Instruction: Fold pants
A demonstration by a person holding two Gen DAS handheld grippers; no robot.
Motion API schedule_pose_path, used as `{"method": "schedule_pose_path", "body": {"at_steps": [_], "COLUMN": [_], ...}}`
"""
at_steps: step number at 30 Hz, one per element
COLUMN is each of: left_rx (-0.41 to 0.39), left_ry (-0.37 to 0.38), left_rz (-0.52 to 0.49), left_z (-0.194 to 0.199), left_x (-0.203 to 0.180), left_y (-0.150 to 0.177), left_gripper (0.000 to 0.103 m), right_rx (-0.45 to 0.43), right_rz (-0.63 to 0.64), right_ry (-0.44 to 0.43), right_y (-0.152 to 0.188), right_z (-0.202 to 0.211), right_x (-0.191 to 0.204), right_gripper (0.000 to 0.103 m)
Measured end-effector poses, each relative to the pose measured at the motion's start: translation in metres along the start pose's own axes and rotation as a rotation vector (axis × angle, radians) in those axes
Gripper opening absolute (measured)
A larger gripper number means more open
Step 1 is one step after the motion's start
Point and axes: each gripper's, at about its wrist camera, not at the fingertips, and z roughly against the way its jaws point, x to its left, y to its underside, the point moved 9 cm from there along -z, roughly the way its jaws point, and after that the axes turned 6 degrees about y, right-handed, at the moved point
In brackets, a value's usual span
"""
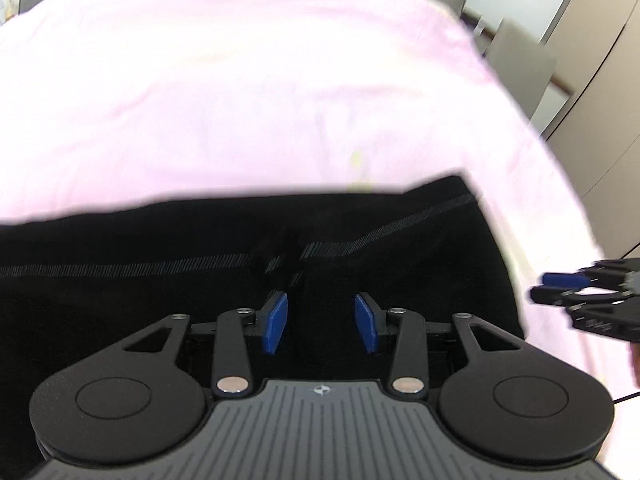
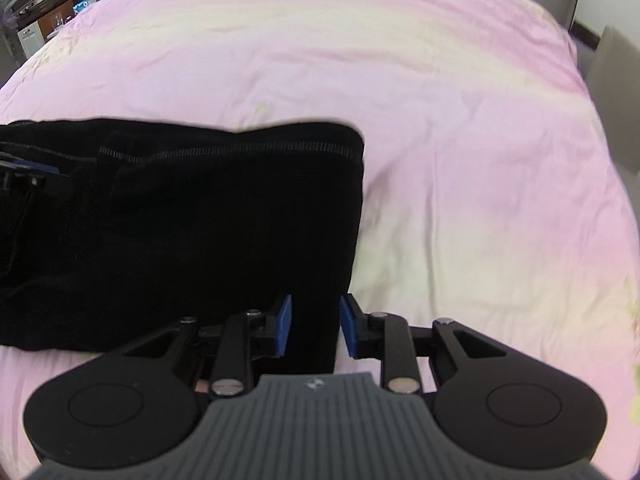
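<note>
The black pants [image 1: 200, 280] lie folded on the pink bedsheet [image 1: 240, 80], with a grey stitched seam running across them. My left gripper [image 1: 321, 322] is open, its blue pads apart over the black fabric, holding nothing. My right gripper [image 2: 315, 325] is open over the pants' right edge [image 2: 200, 220], empty. The right gripper also shows at the right edge of the left wrist view [image 1: 560, 286]. The left gripper shows at the left edge of the right wrist view [image 2: 24, 172], over the pants.
The pink and pale yellow sheet [image 2: 440, 120] covers the bed around the pants. Grey furniture and wardrobe panels [image 1: 580, 60] stand beyond the bed's right side. A dresser with clutter [image 2: 44, 12] stands at the far left.
</note>
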Motion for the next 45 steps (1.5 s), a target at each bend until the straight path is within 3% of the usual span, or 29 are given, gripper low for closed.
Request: {"method": "schedule_pose_path", "body": {"at_steps": [2,3,5,9,11,16,21,24,27,29,34,38,42,45], "left_rx": [-0.027,-0.036,-0.050,-0.015,-0.001,0.025,0.009,-0.014,-0.019,-0.033,-0.013,0.022,0.041,0.021], "left_ry": [-0.017,-0.026,-0.036,-0.115,-0.152,-0.105,-0.138,-0.142,-0.184,-0.203,-0.154,-0.164,-0.225,-0.246], "left_rz": [-0.011,-0.013,0.000,-0.006,-0.024,0.030,-0.007,0.010,-0.004,-0.004,-0.007,-0.008,0.051,0.197], "left_z": [-0.007,-0.013,-0.025,-0.055,-0.062,-0.076,-0.075,-0.060,-0.036,-0.013,0.047,0.100,0.148,0.176], "left_x": [-0.006,-0.010,-0.003,0.011,0.024,0.036,0.028,0.029,0.026,0.026,0.036,0.073,0.130,0.177], "left_y": [-0.013,-0.018,-0.023,-0.020,-0.015,-0.005,-0.005,-0.006,-0.003,0.001,0.017,0.031,0.045,0.061], "left_gripper": [0.043,0.035,0.029,0.017,0.017,0.023,0.023,0.031,0.031,0.031,0.036,0.041,0.046,0.049], "right_rx": [-0.033,-0.042,-0.064,-0.059,-0.028,0.031,0.027,0.020,-0.001,-0.003,0.001,-0.007,-0.006,-0.018], "right_rz": [-0.011,-0.026,-0.053,-0.089,-0.093,-0.097,-0.061,-0.051,-0.035,-0.016,0.090,0.192,0.270,0.327], "right_ry": [0.021,0.027,0.033,0.031,0.015,-0.002,0.036,0.064,0.063,0.050,-0.029,-0.096,-0.142,-0.153], "right_y": [-0.017,-0.026,-0.041,-0.058,-0.056,-0.037,-0.039,-0.044,-0.048,-0.047,-0.039,-0.033,-0.029,-0.029], "right_z": [-0.005,-0.010,-0.022,-0.051,-0.067,-0.108,-0.107,-0.094,-0.070,-0.053,-0.012,0.017,0.037,0.045], "right_x": [-0.005,-0.008,-0.014,-0.016,-0.013,0.000,0.004,0.005,0.014,0.025,0.077,0.132,0.184,0.217], "right_gripper": [0.022,0.019,0.012,0.007,0.004,0.004,0.004,0.006,0.008,0.015,0.026,0.034,0.036,0.040]}}
